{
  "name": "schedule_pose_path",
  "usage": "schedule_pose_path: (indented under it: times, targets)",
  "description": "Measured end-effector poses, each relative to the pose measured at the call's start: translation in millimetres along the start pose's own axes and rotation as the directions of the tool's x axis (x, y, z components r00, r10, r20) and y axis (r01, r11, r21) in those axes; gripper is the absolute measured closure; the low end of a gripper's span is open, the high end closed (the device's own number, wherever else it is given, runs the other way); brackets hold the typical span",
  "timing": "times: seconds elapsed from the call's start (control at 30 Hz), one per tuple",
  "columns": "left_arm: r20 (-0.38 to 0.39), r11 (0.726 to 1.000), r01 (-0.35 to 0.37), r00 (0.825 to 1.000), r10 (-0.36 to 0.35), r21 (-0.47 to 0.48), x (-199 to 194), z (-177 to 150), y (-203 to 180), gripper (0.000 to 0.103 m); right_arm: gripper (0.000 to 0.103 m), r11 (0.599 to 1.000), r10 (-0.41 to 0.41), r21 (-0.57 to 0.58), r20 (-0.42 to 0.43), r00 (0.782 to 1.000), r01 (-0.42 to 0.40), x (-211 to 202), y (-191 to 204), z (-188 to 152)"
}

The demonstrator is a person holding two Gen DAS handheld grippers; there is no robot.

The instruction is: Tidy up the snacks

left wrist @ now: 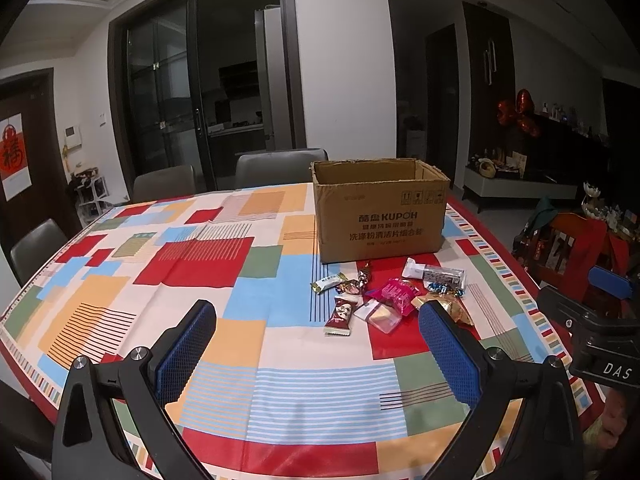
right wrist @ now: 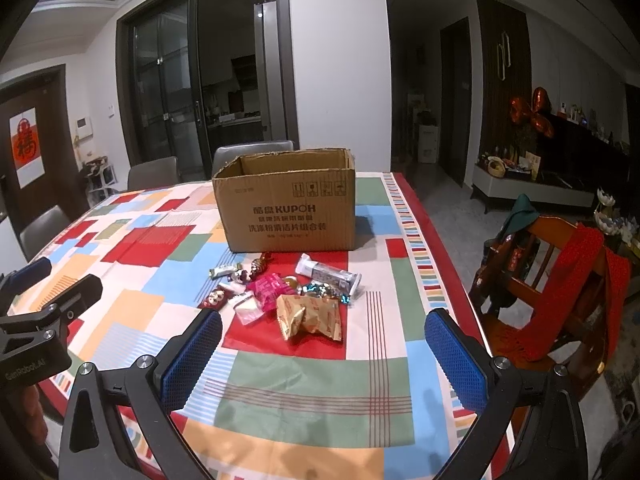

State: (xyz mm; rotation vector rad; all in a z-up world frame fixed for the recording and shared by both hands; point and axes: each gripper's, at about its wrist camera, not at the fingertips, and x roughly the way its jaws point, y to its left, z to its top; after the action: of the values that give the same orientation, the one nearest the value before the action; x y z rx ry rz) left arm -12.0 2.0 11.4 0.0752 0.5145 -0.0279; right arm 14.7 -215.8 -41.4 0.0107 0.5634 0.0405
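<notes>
A pile of wrapped snacks (left wrist: 384, 296) lies on the patterned tablecloth in front of an open cardboard box (left wrist: 380, 212). The pile also shows in the right wrist view (right wrist: 288, 292), with a tan packet (right wrist: 310, 316) nearest, a pink packet (right wrist: 270, 286) in the middle and a white and grey bar (right wrist: 328, 274) at the back. The box (right wrist: 286, 204) stands upright behind them. My left gripper (left wrist: 316, 320) is open and empty, short of the pile. My right gripper (right wrist: 322, 328) is open and empty, just short of the tan packet.
The table (left wrist: 160, 264) is covered by a colourful checked cloth. Grey chairs (left wrist: 280, 166) stand at its far side. A wooden chair with a red scarf (right wrist: 560, 280) stands off the right edge. The left gripper's body (right wrist: 36, 320) shows at left in the right wrist view.
</notes>
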Motion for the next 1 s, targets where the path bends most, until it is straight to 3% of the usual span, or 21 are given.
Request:
schedule_pose_path:
  times: [1.0]
  targets:
    - [0.022,1.0,-0.003,1.0,0.003,0.01,-2.6,9.7,-1.3,0.0,0.001,1.0,0.002,0.002,0.011,1.0,-0.002,-2.1,-0.6,3.1]
